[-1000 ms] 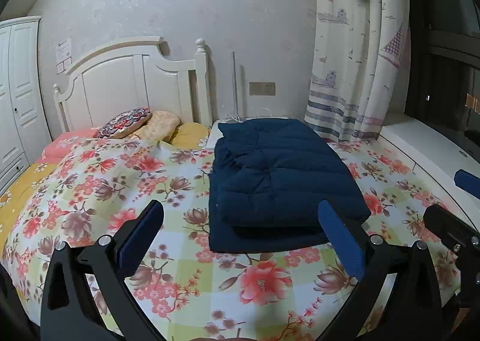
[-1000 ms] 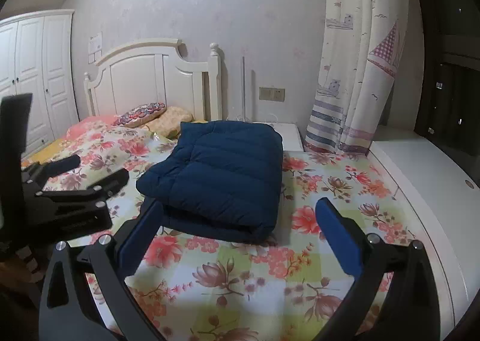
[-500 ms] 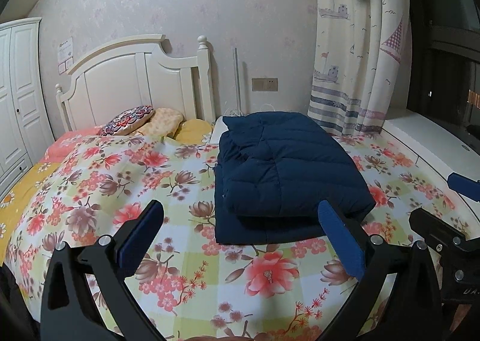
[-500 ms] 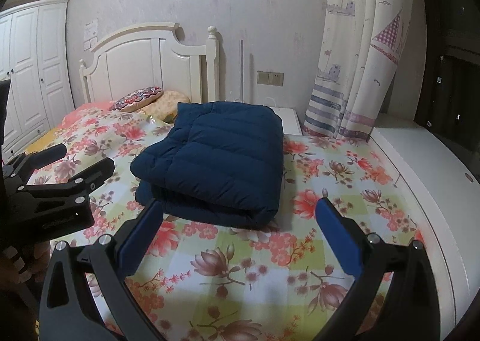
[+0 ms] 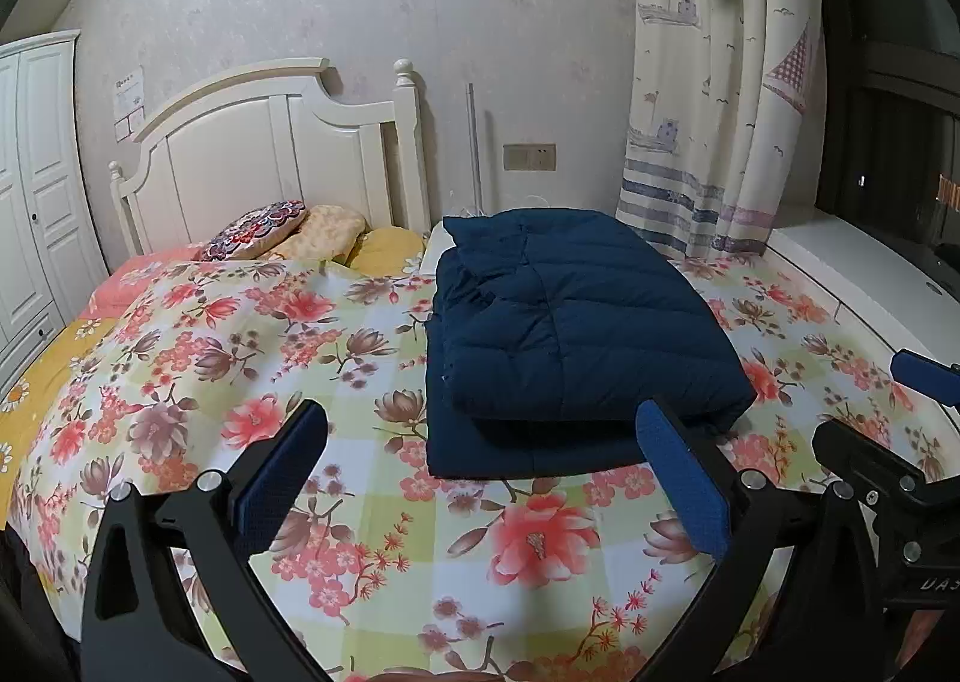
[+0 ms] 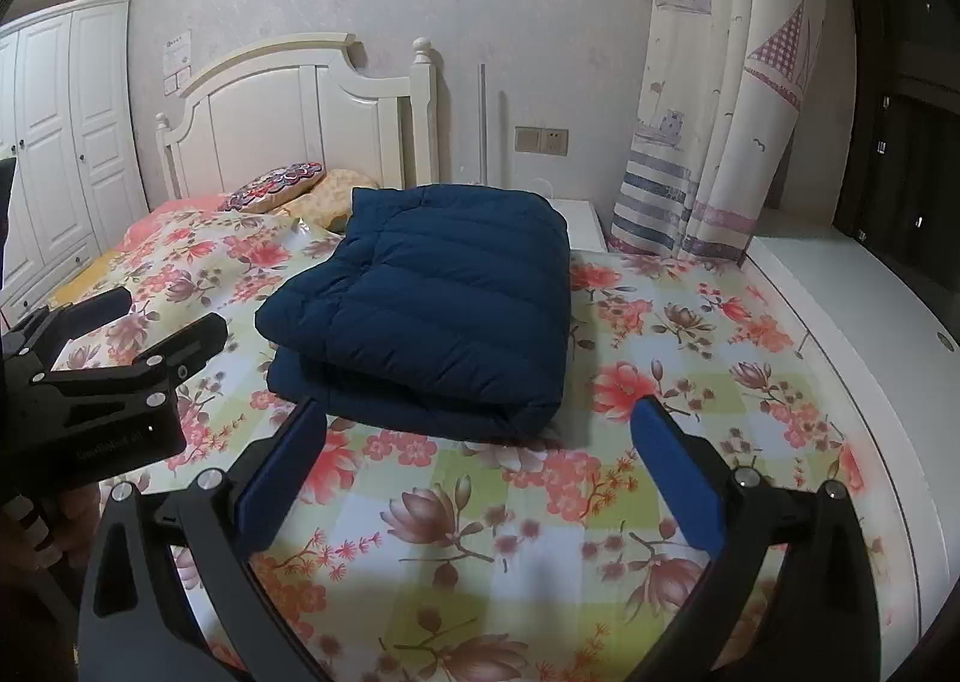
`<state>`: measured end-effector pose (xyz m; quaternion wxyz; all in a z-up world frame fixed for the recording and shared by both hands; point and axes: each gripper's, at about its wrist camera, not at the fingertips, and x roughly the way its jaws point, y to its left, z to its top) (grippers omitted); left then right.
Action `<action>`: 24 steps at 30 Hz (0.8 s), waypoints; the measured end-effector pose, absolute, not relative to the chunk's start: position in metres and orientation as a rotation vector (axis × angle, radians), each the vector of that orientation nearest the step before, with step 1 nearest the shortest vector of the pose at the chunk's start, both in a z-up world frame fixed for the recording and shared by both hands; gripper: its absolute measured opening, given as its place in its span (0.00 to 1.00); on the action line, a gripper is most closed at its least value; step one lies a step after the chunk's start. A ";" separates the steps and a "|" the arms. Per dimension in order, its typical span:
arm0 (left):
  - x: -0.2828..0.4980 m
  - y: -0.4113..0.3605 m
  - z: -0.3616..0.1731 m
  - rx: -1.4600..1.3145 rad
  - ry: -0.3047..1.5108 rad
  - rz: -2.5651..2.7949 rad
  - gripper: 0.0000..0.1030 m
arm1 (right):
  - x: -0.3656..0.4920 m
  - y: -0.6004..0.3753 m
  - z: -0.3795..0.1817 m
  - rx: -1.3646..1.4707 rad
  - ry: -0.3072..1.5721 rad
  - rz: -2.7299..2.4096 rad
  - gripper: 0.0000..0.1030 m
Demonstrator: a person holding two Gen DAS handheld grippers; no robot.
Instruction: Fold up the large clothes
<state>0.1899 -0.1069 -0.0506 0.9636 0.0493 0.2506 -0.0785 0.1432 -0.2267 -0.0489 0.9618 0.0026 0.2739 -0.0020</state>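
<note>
A navy quilted down jacket [image 5: 570, 328] lies folded into a thick rectangle on the floral bedspread [image 5: 252, 346], toward the bed's right side; the right wrist view shows the jacket [image 6: 438, 304] just left of centre. My left gripper [image 5: 480, 472] hovers open over the bedspread short of the jacket's near edge, nothing between its blue pads. My right gripper [image 6: 477, 469] is open too, just in front of the jacket's folded edge, holding nothing. Each gripper appears at the side of the other's view: the right one [image 5: 900, 442] and the left one [image 6: 108, 370].
A white headboard [image 5: 270, 160] with pillows [image 5: 288, 232] stands at the far left. A patterned curtain [image 5: 714, 82] hangs at the back right above a white ledge [image 5: 840, 262]. White wardrobe doors [image 6: 54, 142] line the left wall. A hand [image 6: 66, 526] holds the left gripper.
Both grippers have pulled back and risen a little from the jacket, so more bedspread shows in front of it. The jacket lies as before, and both stay open.
</note>
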 end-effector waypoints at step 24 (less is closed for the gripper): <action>0.189 -0.108 -0.051 0.102 0.509 -0.160 0.96 | 0.145 -0.222 -0.056 0.009 0.569 0.003 0.98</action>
